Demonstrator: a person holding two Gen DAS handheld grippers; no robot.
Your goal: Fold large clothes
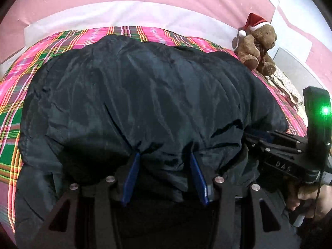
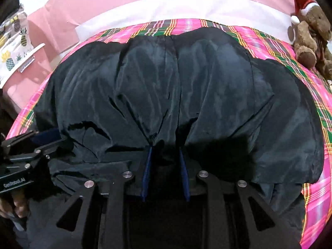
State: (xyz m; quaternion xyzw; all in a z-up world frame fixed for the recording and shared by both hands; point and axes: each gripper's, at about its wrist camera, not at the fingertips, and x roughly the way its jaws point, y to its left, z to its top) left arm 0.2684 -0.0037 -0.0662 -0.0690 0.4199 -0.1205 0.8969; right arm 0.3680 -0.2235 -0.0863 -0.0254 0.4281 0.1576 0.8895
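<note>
A large dark, shiny jacket (image 1: 145, 95) lies spread over a pink plaid blanket (image 1: 18, 95) on a bed; it also fills the right wrist view (image 2: 186, 87). My left gripper (image 1: 165, 155) has its blue fingers (image 1: 132, 172) closed on a bunched fold at the jacket's near edge. My right gripper (image 2: 166, 151) pinches the near edge too, cloth gathered between its blue fingers (image 2: 147, 170). Each gripper shows in the other's view: the right one (image 1: 280, 153) at the right, the left one (image 2: 27, 151) at the left. The fingertips are buried in fabric.
A brown teddy bear (image 1: 259, 45) in a Santa hat sits at the blanket's far right corner, also in the right wrist view (image 2: 311, 39). A white sheet (image 1: 124, 16) and pink wall lie beyond. A pineapple-print cloth (image 2: 12, 47) hangs at far left.
</note>
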